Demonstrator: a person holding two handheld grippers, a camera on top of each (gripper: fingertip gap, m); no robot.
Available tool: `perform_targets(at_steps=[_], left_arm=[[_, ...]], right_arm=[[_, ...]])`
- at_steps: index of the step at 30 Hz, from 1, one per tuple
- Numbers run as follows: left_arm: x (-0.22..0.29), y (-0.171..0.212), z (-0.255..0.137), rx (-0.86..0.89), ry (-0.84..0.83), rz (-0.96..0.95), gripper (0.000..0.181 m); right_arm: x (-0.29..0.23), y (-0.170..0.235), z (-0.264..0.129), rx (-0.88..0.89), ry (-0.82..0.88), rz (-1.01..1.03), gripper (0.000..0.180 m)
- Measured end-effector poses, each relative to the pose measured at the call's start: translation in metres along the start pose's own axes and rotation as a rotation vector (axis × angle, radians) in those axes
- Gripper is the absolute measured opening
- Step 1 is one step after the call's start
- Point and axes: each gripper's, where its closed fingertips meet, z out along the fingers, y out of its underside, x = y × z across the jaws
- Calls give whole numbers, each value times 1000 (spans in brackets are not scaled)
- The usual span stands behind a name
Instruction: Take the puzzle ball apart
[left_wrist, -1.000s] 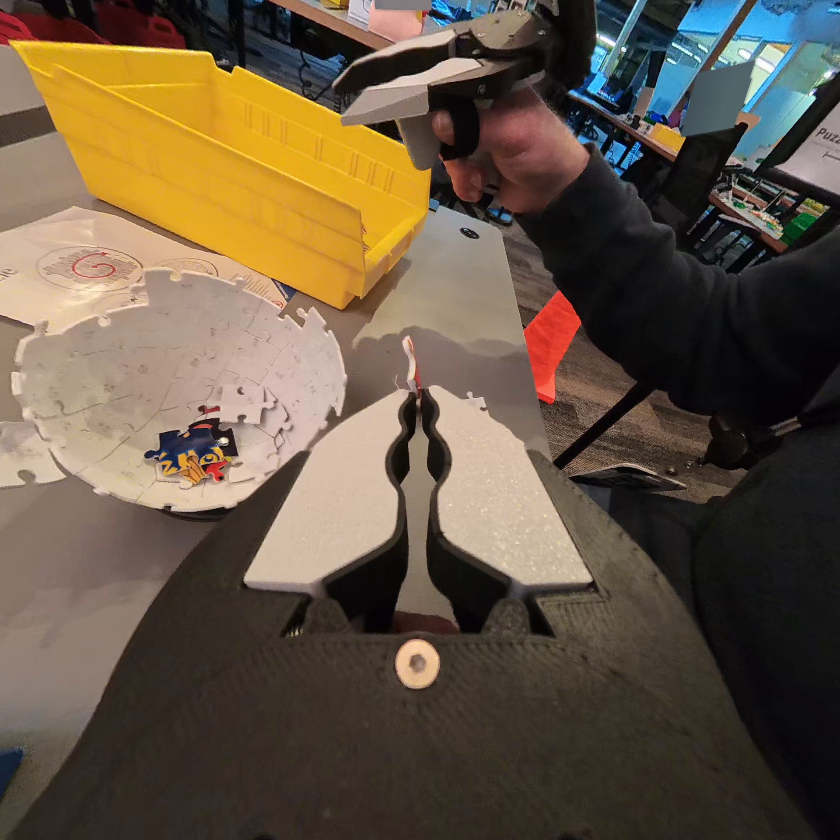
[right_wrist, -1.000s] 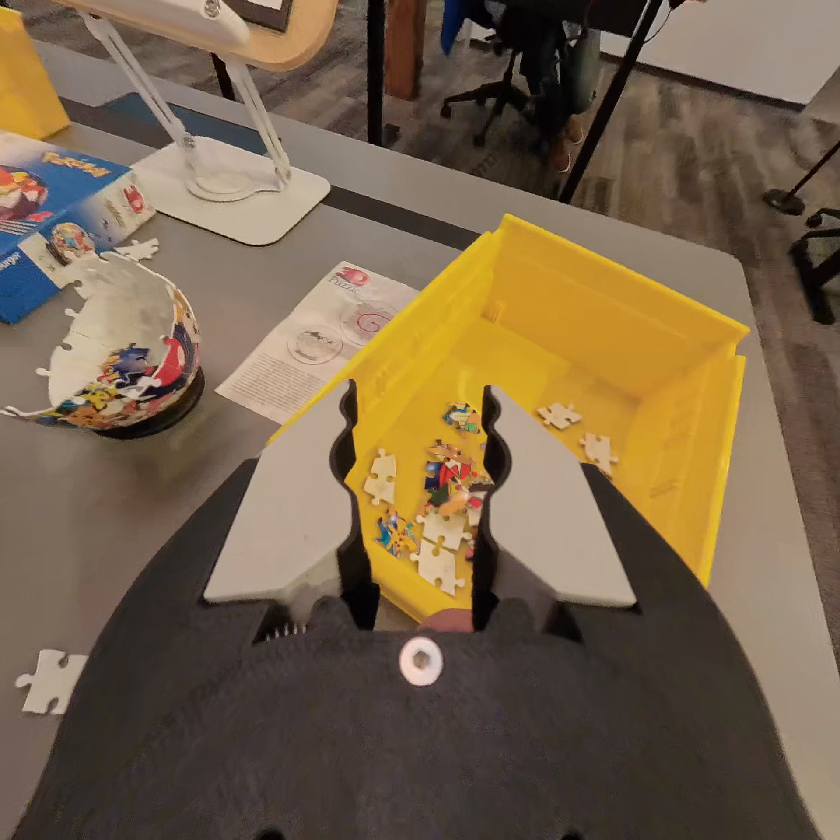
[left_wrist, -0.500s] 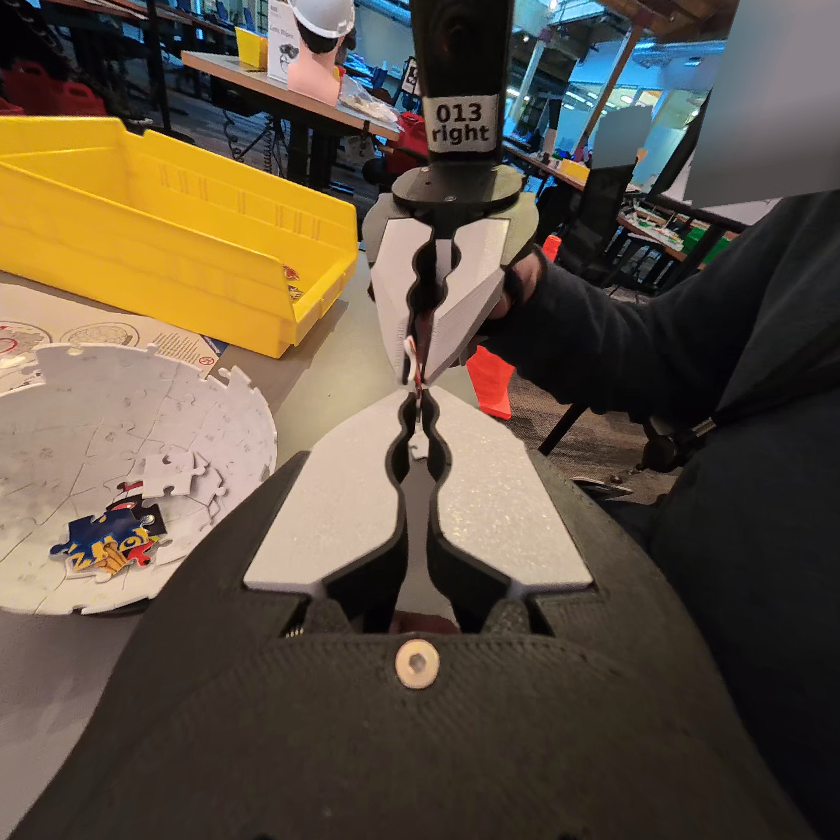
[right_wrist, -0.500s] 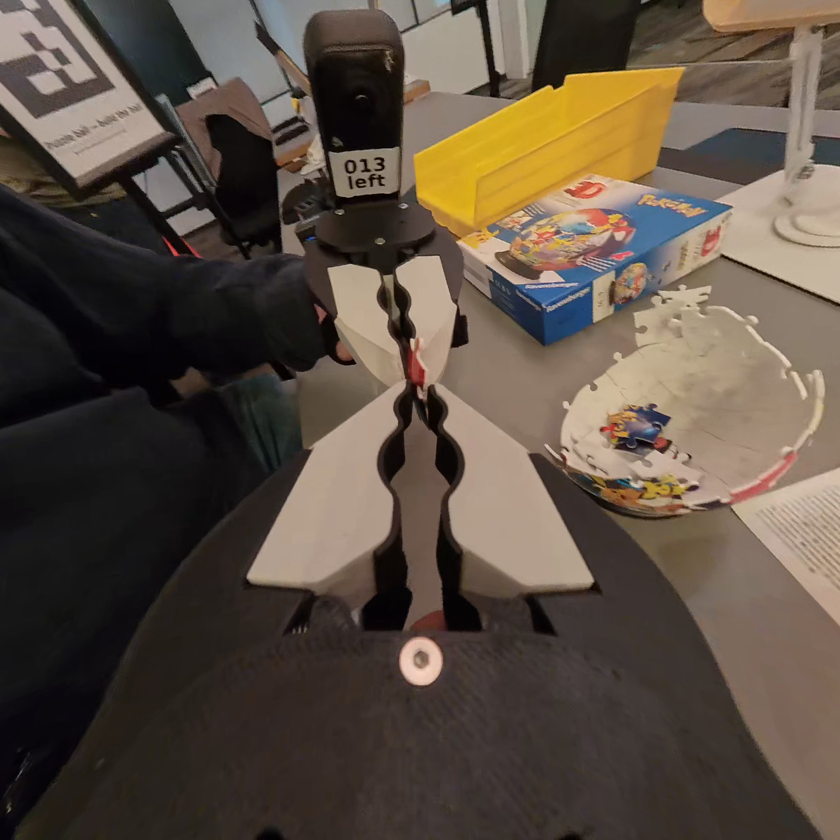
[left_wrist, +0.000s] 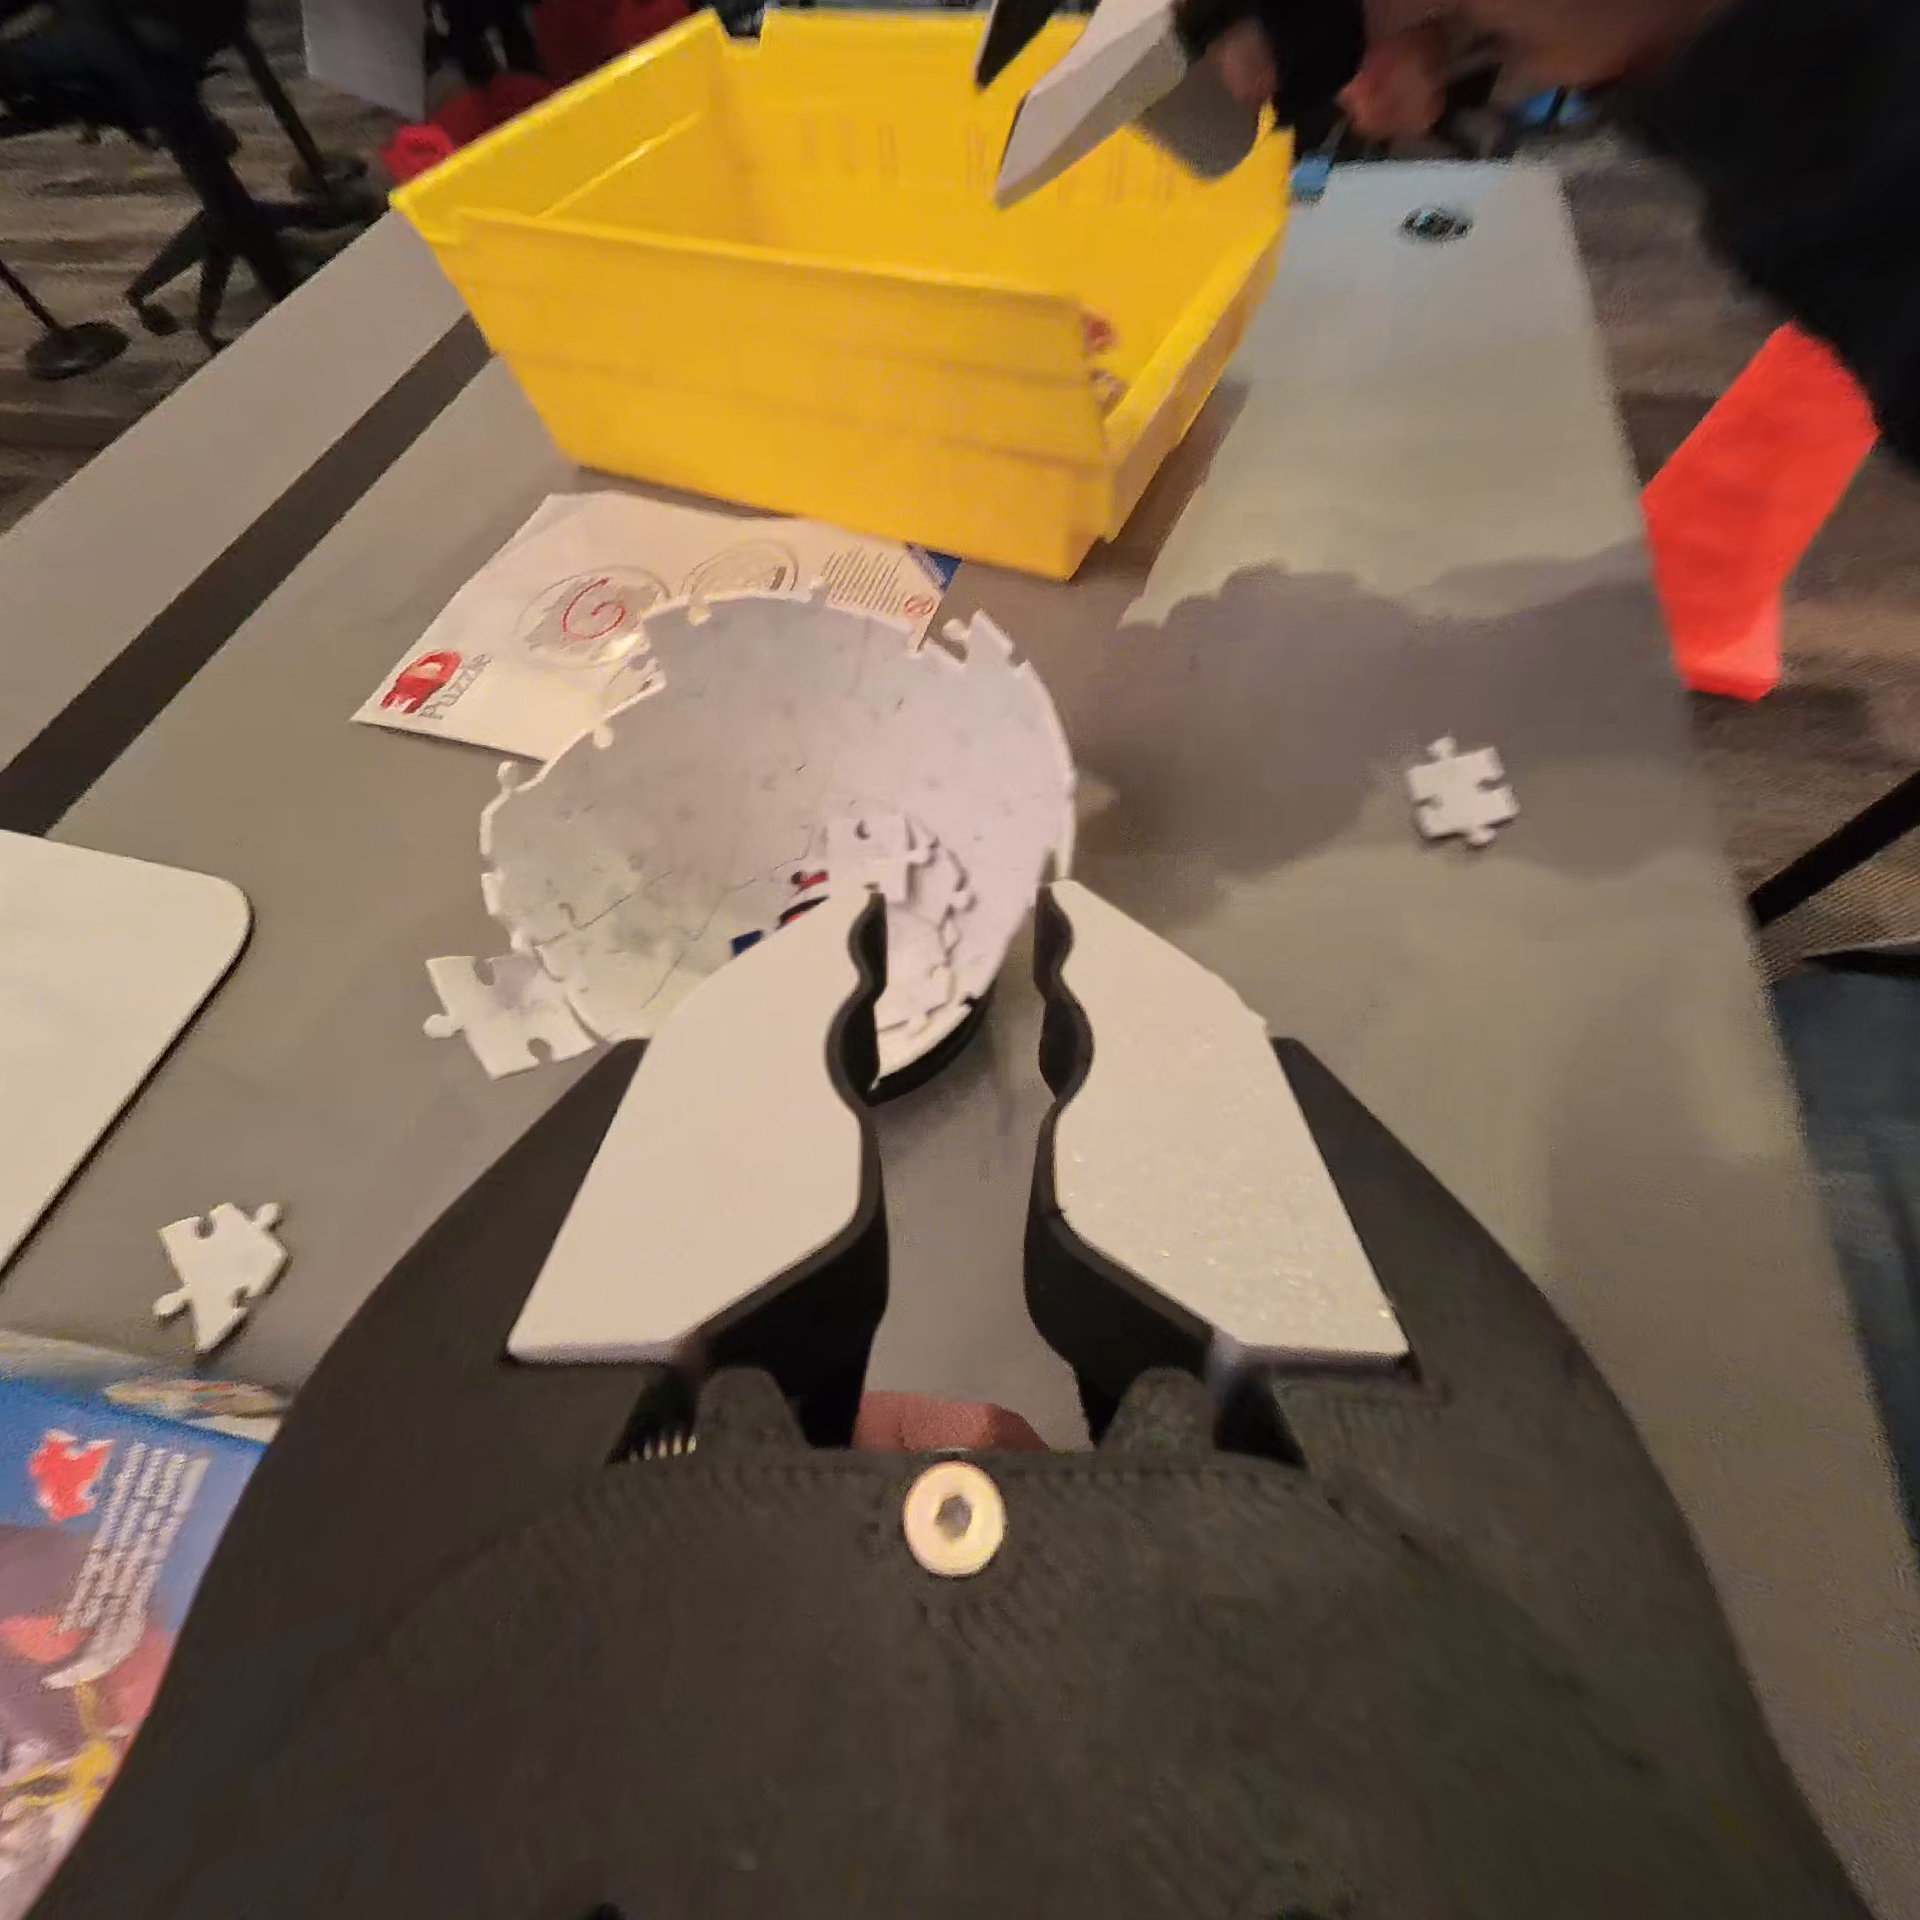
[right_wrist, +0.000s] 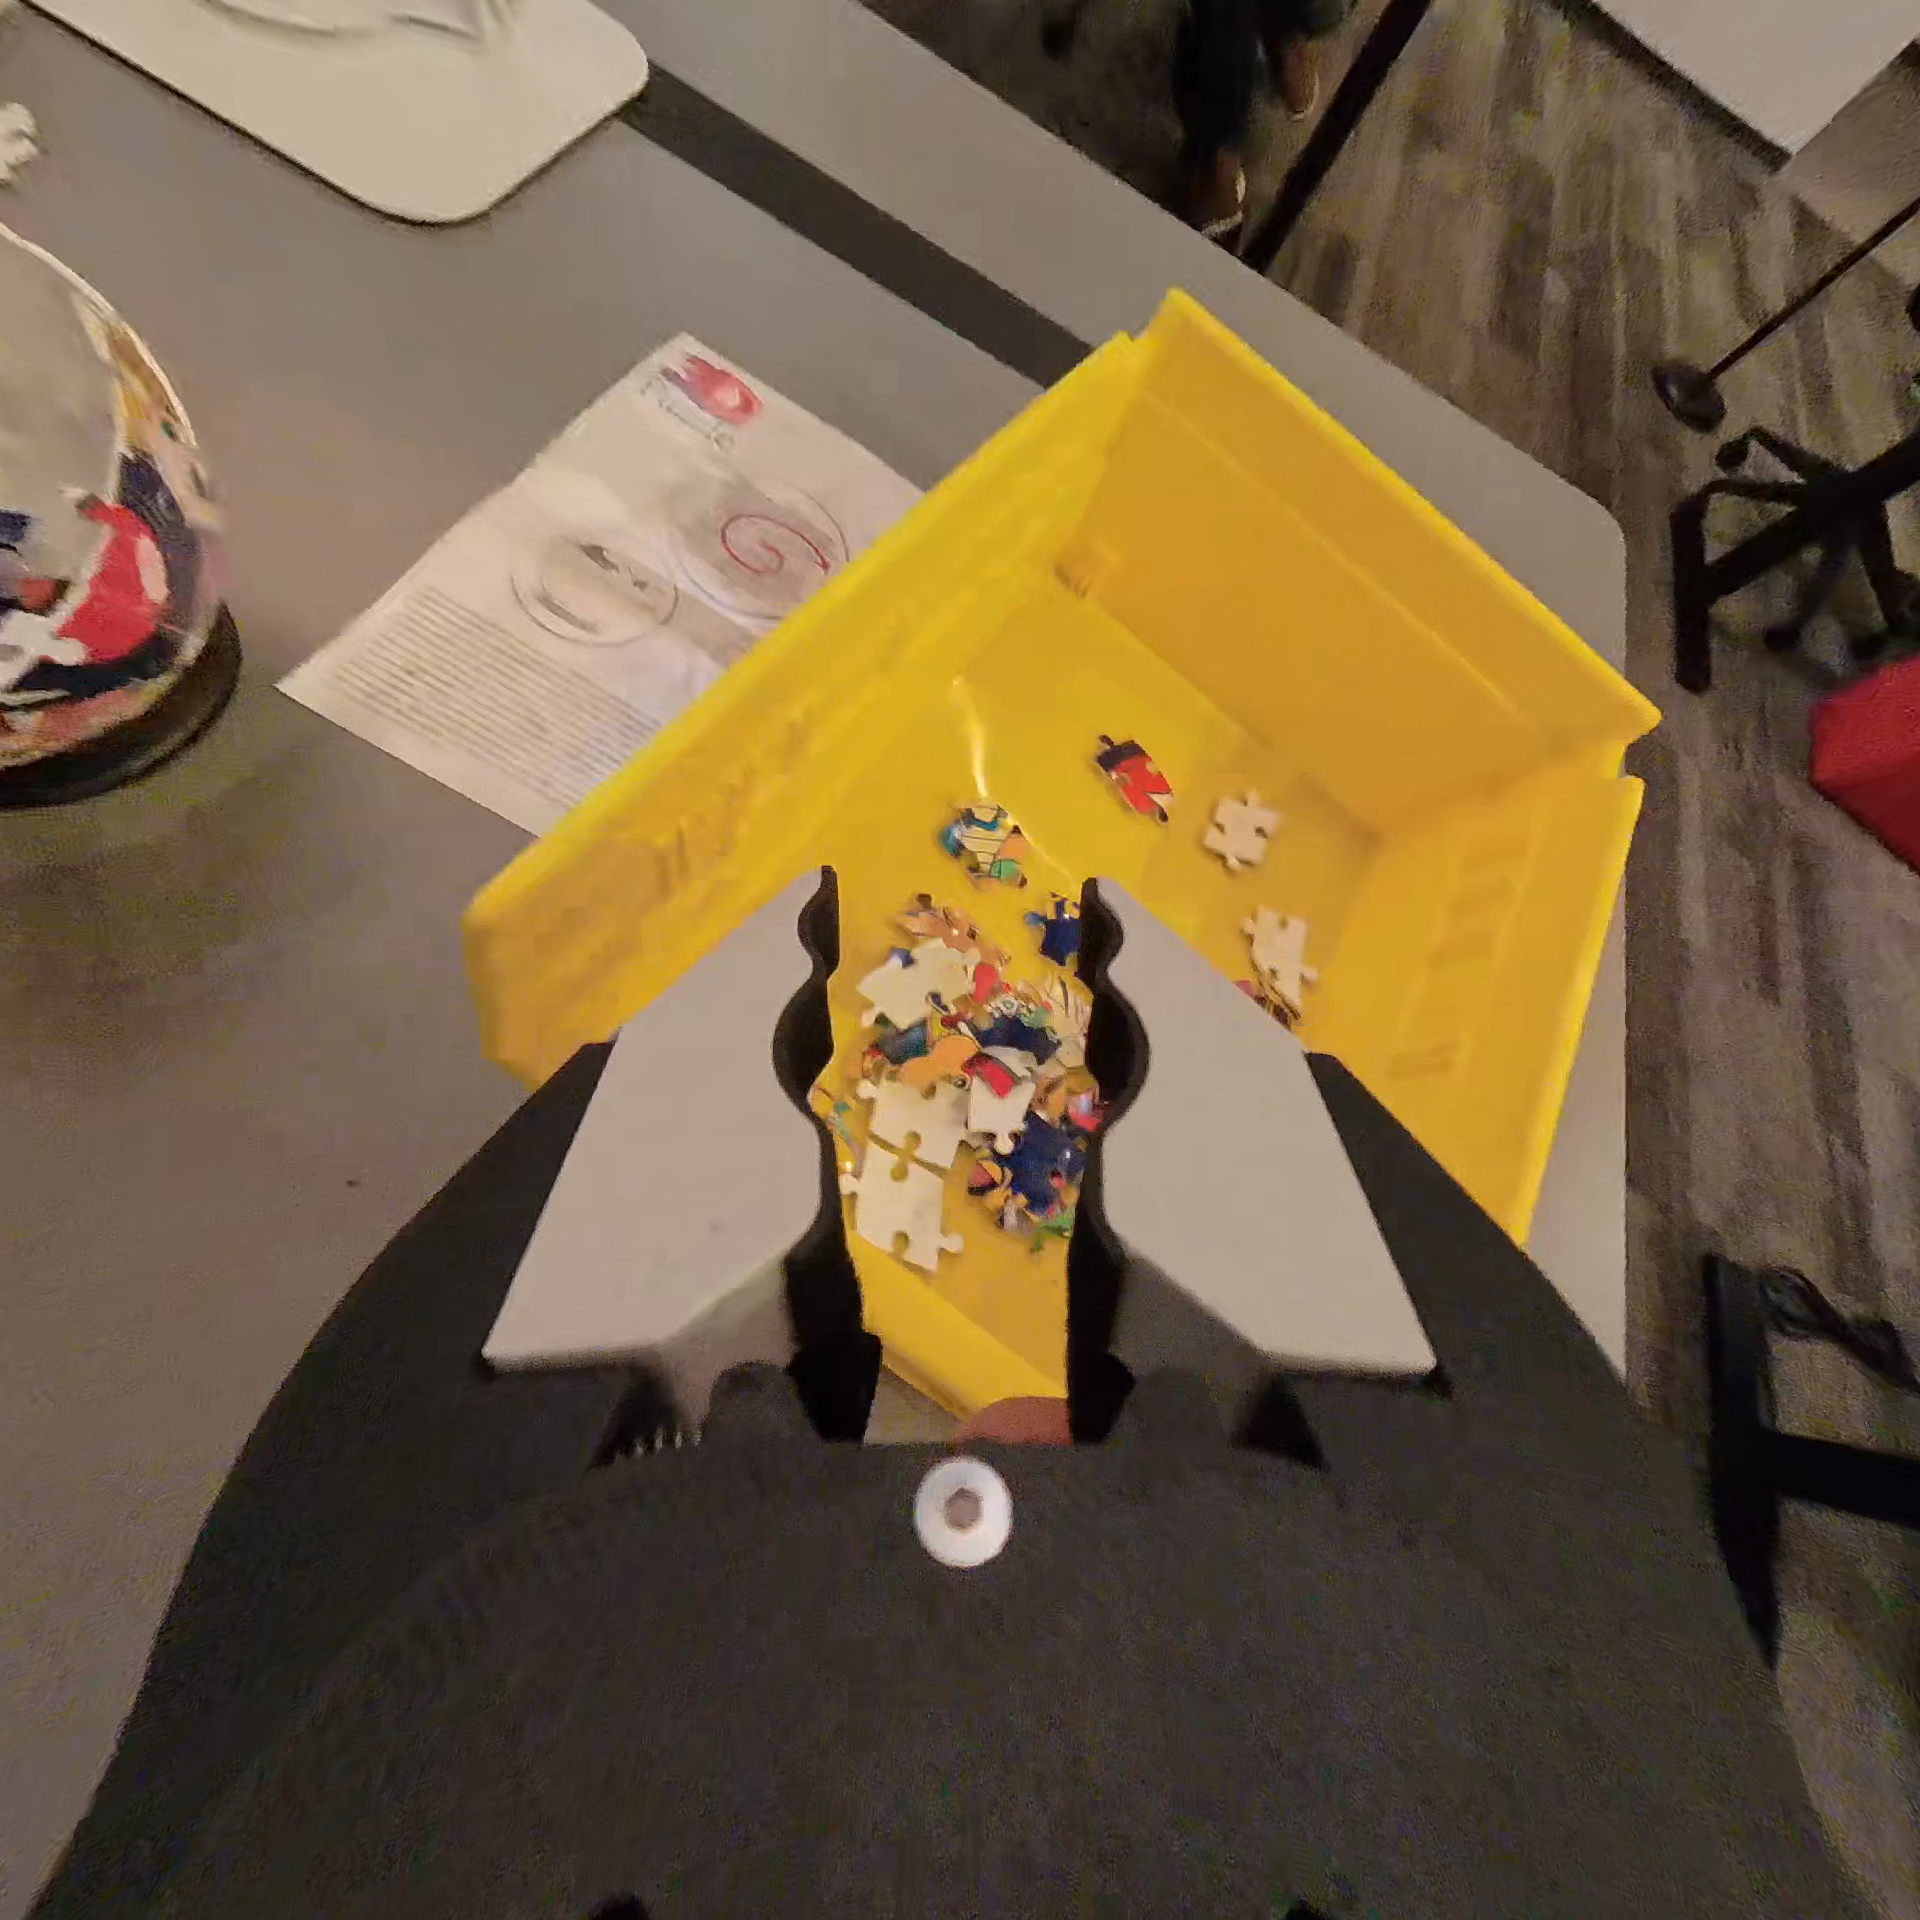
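The puzzle ball is down to a white-lined half shell (left_wrist: 727, 821) on a dark stand, with a few loose pieces lying inside it. My left gripper (left_wrist: 956, 904) is open and empty, its tips just over the shell's near rim. The shell's printed outside shows at the left of the right wrist view (right_wrist: 94, 582). My right gripper (right_wrist: 958, 883) is open and empty above the yellow bin (right_wrist: 727, 769), over a heap of loose pieces (right_wrist: 977, 1070). One of its fingers (left_wrist: 1101, 94) shows over the bin (left_wrist: 831, 343) in the left wrist view.
Loose white pieces lie on the grey table at the right (left_wrist: 1460, 790), beside the shell (left_wrist: 499, 1013) and at the near left (left_wrist: 223, 1262). An instruction sheet (left_wrist: 582, 644) lies between shell and bin. The puzzle box (left_wrist: 83, 1558) and a white base plate (left_wrist: 94, 987) are at the left. The grippers' ends are close to 25 cm from one another. The white-lined half shell (left_wrist: 727, 821) is closer to my left gripper, around 11 cm from its tips; the right tips are 20 cm off.
Half a second ago the two grippers met tip to tip on one small piece. Now they are apart and both open, the left over the shell, the right over the bin.
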Motion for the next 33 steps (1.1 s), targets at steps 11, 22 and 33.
perform_targets(at_steps=[11,22,33], left_arm=[[-19,16,24,-148,-26,103,34],[-13,18,21,-142,-33,98,33],[-10,19,17,-119,-39,90,32]], right_arm=[[-175,51,-66,-34,-700,-244,40],[-230,98,-58,-124,-791,-313,7],[-237,97,-67,-79,-800,-350,40]])
